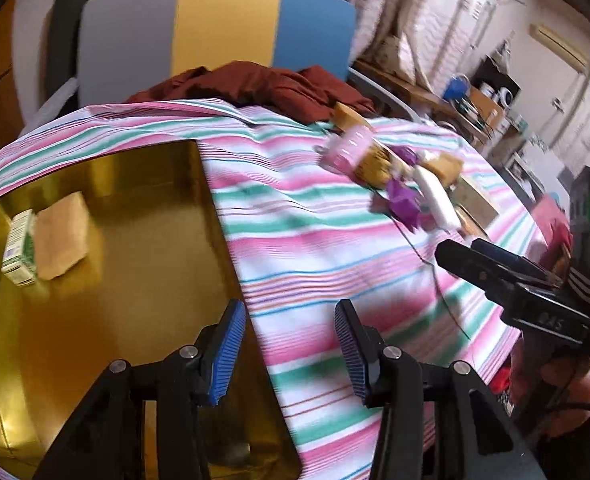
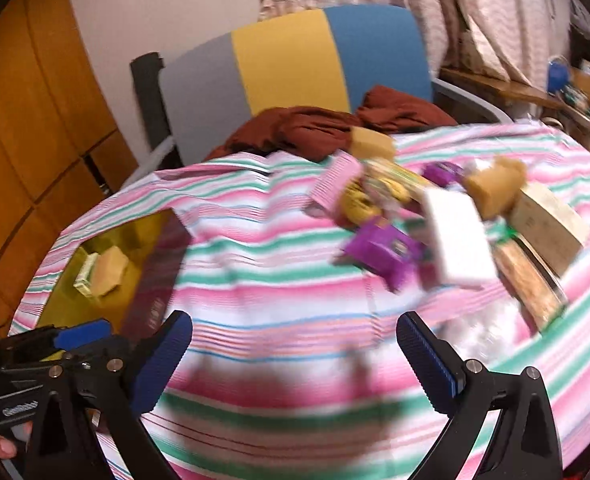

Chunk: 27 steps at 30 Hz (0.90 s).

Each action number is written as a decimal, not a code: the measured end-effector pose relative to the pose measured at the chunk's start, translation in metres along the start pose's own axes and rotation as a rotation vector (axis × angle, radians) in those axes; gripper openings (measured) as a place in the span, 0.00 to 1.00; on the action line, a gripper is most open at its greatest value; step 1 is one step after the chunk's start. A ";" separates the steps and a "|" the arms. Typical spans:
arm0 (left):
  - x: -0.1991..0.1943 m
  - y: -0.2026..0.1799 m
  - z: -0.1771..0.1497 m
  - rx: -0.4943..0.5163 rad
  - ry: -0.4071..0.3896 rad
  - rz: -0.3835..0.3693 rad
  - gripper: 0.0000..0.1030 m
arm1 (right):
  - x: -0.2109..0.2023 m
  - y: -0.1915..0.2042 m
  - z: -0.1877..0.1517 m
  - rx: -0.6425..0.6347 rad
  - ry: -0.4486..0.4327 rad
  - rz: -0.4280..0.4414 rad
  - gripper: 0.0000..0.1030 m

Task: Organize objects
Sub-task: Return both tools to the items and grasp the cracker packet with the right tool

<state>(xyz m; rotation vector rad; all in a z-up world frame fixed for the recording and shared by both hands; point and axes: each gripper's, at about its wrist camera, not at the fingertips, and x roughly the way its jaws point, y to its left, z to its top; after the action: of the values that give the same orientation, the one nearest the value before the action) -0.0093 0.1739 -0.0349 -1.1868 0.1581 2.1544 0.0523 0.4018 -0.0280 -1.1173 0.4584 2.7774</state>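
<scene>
Both grippers, left and right, hang open and empty over the striped cloth. Two packets sit in the gold tray; the pile waits beyond. Next probably reach and pinch one box.

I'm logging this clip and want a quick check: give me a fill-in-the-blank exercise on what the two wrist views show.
1. The shiny gold tray holds ___ small packages.
2. The left gripper has ___ between its blue pads.
3. The cloth under the pile is patterned with ___.
4. The crumpled dark red fabric lies in front of a ___.

Missing words: two; nothing; stripes; chair
</scene>
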 end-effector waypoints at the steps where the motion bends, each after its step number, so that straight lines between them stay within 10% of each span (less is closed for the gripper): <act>1: 0.002 -0.007 0.000 0.023 0.000 0.028 0.51 | -0.001 -0.007 -0.002 0.010 0.003 -0.008 1.00; 13: -0.025 -0.036 0.008 0.116 -0.166 0.087 0.54 | -0.037 -0.116 -0.022 0.171 -0.069 -0.149 1.00; 27: 0.012 -0.104 0.000 0.314 -0.015 -0.035 0.54 | 0.021 -0.190 0.026 0.032 0.000 -0.262 0.93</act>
<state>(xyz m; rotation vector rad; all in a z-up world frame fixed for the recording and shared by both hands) 0.0492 0.2597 -0.0232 -0.9836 0.4484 2.0174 0.0608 0.5899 -0.0694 -1.0836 0.3281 2.5357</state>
